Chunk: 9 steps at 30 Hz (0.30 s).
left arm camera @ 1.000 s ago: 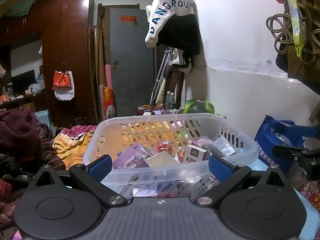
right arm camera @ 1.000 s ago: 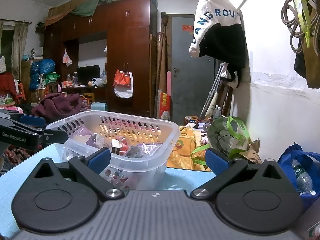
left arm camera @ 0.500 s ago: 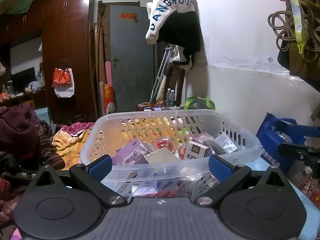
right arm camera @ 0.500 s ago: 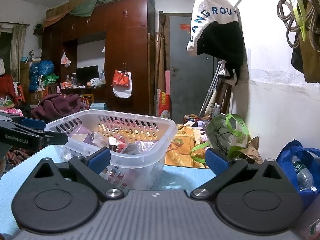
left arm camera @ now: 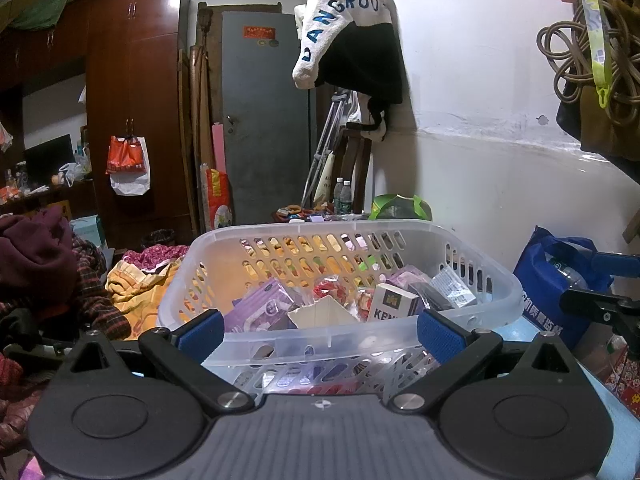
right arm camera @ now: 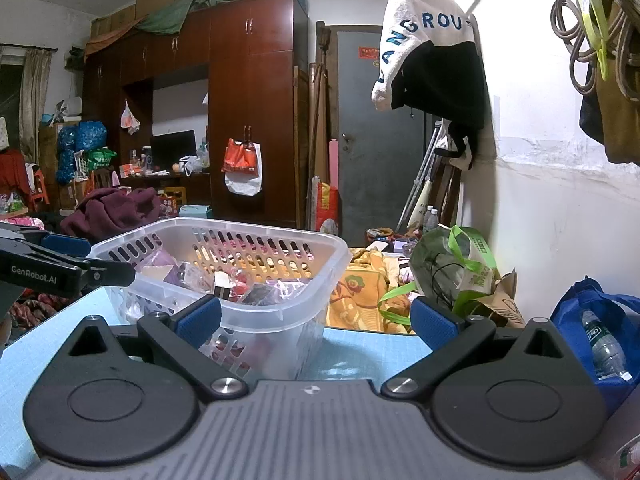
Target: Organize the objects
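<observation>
A clear plastic basket [left arm camera: 336, 340] stands on a light blue table [right arm camera: 360, 352]. It holds several small items: a purple pack [left arm camera: 264, 308], a white KENT box [left arm camera: 392, 304], a white card [left arm camera: 324, 312] and red sweets [left arm camera: 332, 288]. My left gripper [left arm camera: 316, 330] is open and empty, its jaws wide just in front of the basket's near rim. My right gripper [right arm camera: 316, 318] is open and empty, to the right of the basket [right arm camera: 240, 276]. The left gripper also shows in the right wrist view [right arm camera: 60, 272].
A blue bag with a water bottle [right arm camera: 600, 340] sits at the right by the white wall. A green bag [right arm camera: 452, 268] and yellow cloth [right arm camera: 360, 292] lie beyond the table. Clothes [left arm camera: 36, 256] are piled at the left. Ropes [left arm camera: 576, 60] hang on the wall.
Both grippers have risen and tilted a little, so the basket sits lower in both views and more of its contents show. Both stay open and empty.
</observation>
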Tool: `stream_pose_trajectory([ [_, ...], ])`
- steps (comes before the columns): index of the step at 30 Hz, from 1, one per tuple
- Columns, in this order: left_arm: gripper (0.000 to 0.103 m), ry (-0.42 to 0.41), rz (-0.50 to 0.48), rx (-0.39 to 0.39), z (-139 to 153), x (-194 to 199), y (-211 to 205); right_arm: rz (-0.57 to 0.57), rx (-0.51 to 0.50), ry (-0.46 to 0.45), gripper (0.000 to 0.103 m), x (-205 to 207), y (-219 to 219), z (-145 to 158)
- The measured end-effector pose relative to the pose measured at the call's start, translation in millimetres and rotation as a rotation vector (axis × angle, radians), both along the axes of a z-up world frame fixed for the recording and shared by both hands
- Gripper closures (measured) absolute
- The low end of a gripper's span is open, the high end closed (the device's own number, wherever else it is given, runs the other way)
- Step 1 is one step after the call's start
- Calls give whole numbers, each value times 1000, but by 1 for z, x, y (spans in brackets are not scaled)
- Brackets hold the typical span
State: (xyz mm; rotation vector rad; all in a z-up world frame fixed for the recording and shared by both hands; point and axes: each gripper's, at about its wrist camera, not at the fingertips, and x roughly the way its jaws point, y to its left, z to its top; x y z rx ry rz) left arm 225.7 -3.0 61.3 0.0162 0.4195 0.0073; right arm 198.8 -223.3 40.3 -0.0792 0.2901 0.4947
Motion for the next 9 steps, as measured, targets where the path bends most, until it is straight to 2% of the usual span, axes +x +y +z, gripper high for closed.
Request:
stream_pose_trajectory([
  [9, 0, -19, -1, 6, 0, -1, -5, 0, 1, 1, 0, 0, -1, 0],
])
